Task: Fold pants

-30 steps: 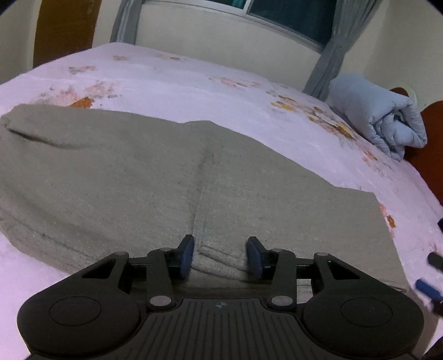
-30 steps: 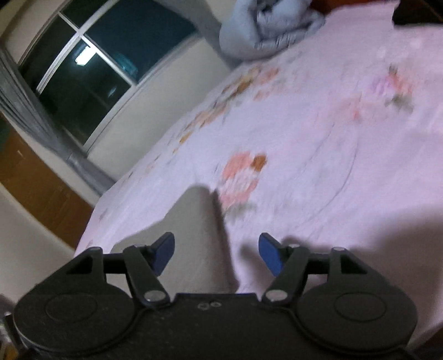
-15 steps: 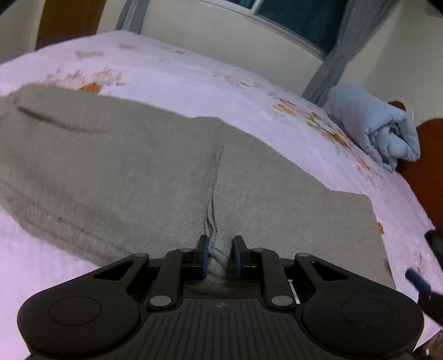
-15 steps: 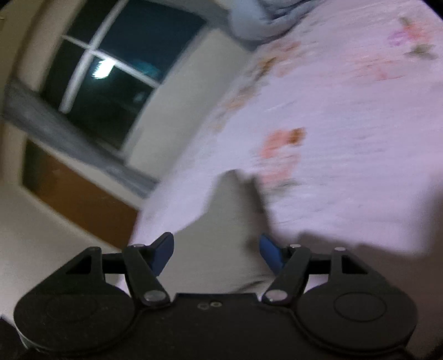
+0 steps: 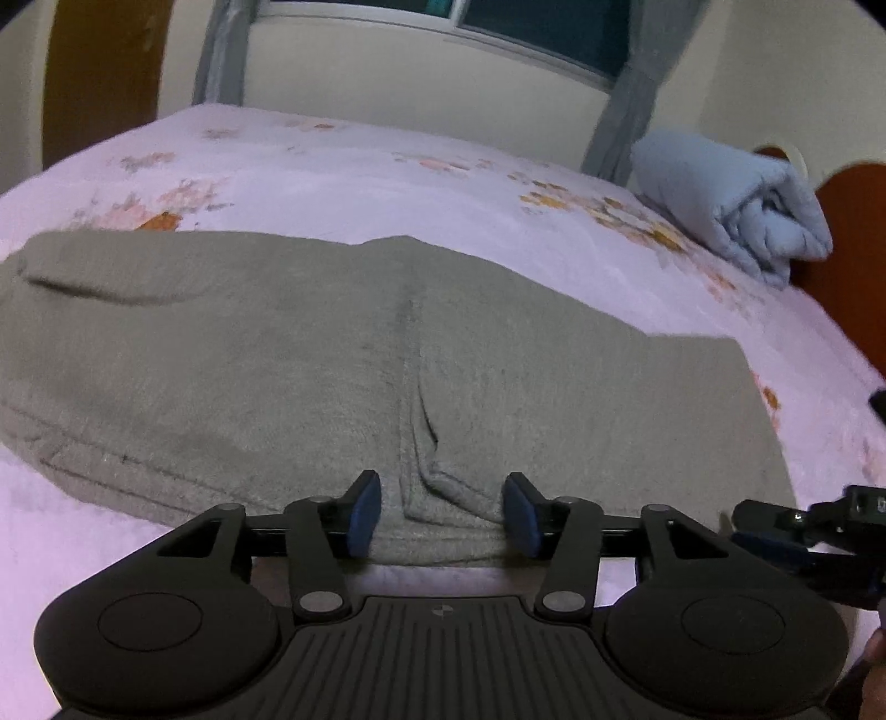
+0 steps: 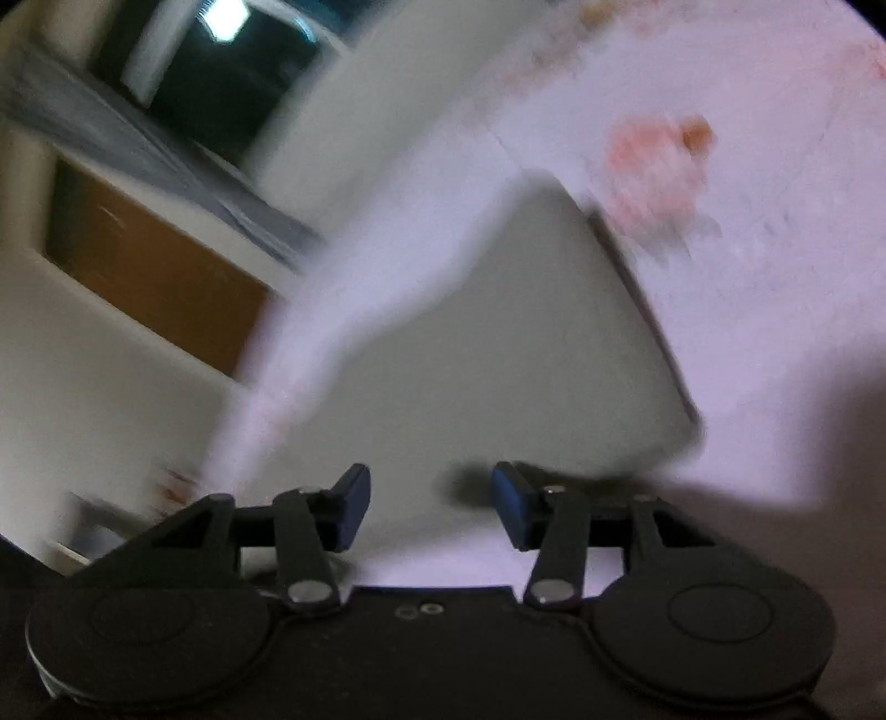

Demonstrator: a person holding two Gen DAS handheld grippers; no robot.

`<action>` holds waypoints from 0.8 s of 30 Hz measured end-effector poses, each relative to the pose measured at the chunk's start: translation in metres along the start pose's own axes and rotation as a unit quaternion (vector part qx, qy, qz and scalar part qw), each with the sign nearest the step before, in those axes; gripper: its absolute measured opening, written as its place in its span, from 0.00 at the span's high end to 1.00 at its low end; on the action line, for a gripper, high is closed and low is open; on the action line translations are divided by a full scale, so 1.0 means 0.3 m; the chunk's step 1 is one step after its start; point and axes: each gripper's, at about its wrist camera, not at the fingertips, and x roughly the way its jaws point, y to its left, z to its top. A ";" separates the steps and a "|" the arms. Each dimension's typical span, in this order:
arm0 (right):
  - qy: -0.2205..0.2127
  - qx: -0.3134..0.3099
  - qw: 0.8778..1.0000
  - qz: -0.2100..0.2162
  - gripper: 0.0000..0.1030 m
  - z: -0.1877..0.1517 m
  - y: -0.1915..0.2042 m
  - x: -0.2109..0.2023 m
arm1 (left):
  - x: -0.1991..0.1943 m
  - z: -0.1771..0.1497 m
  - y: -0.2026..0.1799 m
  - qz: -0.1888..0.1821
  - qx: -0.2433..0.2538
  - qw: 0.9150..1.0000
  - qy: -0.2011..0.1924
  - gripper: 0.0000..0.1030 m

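The bed (image 5: 387, 177), under a pale pink sheet with orange flower prints, fills most of the left wrist view. Behind it run a cream wall, a dark window (image 5: 531, 27) with grey curtains (image 5: 626, 111), and a brown door (image 5: 99, 72) at the far left.

The pants (image 5: 277, 360) lie flat across the bed, a grey-green spread reaching from the left edge of the view to the right side, with a seam running down the middle toward the camera and a small pucker of cloth near the close edge. In the right wrist view the pants (image 6: 498, 343) show as a blurred grey wedge on the sheet, one straight hemmed edge running along its right side.

A rolled pale blue quilt (image 5: 731, 205) sits at the far right of the bed, well apart from the pants, beside a brown headboard (image 5: 853, 266).

The left gripper (image 5: 442, 515) sits low at the near edge of the pants, its jaws wide apart with the puckered fold between the blue pads (image 5: 362, 512) (not pinched; cloth shows clear of both pads).

The right gripper (image 6: 426, 504) hovers over a corner of the pants, jaws spread wide and holding nothing; this view is heavily motion-blurred. It also shows at the right edge of the left wrist view, just beside the pants' near right corner.
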 end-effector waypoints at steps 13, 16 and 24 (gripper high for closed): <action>-0.024 -0.032 0.999 0.029 0.52 0.017 0.067 -0.079 | -0.084 0.042 0.007 0.032 0.033 0.999 -0.020 0.09; -0.035 -0.054 0.996 0.054 0.51 0.020 0.128 -0.098 | -0.130 0.066 0.059 0.047 0.040 0.998 -0.032 0.09; -0.052 -0.145 0.987 0.047 0.39 0.021 0.305 -0.021 | -0.223 0.116 0.343 0.083 -0.005 0.995 -0.052 0.00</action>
